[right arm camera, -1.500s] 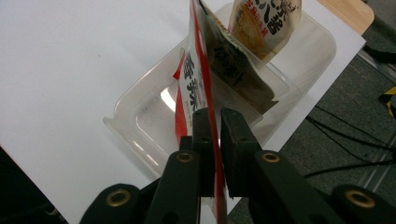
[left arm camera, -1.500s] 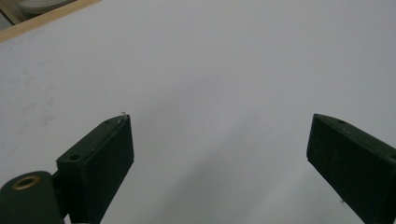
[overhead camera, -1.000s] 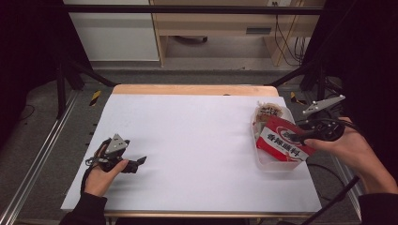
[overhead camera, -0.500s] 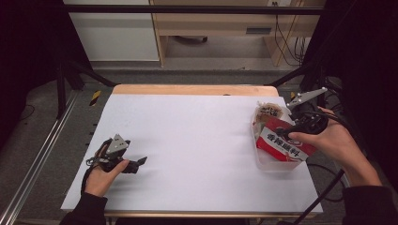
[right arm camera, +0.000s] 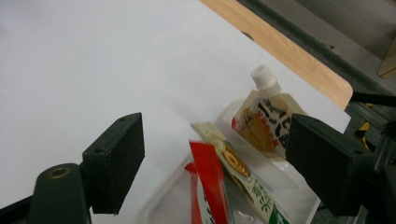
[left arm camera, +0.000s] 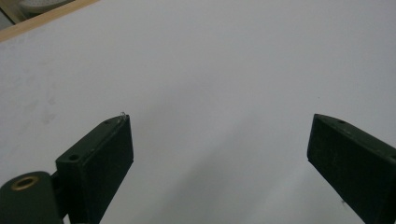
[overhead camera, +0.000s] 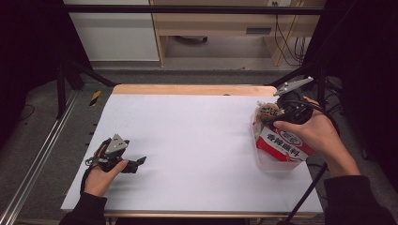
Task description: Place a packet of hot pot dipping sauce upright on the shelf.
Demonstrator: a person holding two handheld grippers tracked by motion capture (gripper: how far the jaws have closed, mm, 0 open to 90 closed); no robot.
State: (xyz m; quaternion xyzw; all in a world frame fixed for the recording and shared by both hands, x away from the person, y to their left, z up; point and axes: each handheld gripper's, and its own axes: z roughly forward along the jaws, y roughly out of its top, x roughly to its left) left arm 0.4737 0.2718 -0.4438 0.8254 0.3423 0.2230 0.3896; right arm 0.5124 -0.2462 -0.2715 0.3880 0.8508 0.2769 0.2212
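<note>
At the surface's right edge, a clear plastic tray (right arm camera: 161, 205) held a red flat packet (right arm camera: 208, 186), a green-printed sachet (right arm camera: 243, 179) and a white-capped spout pouch (right arm camera: 264, 119). The right claw (right arm camera: 215, 172) had just been opening and was wide above them, gripping nothing; the left claw (left arm camera: 219, 158) was also wide and empty.

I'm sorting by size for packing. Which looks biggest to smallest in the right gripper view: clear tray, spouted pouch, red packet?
1. clear tray, which holds the others.
2 and 3. spouted pouch and red packet: unsure, since the red packet stands edge-on, nearer, and cropped.

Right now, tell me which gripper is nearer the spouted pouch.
Right. The right gripper hovers open just above the spouted pouch in the clear tub; the left gripper rests across the table.
</note>
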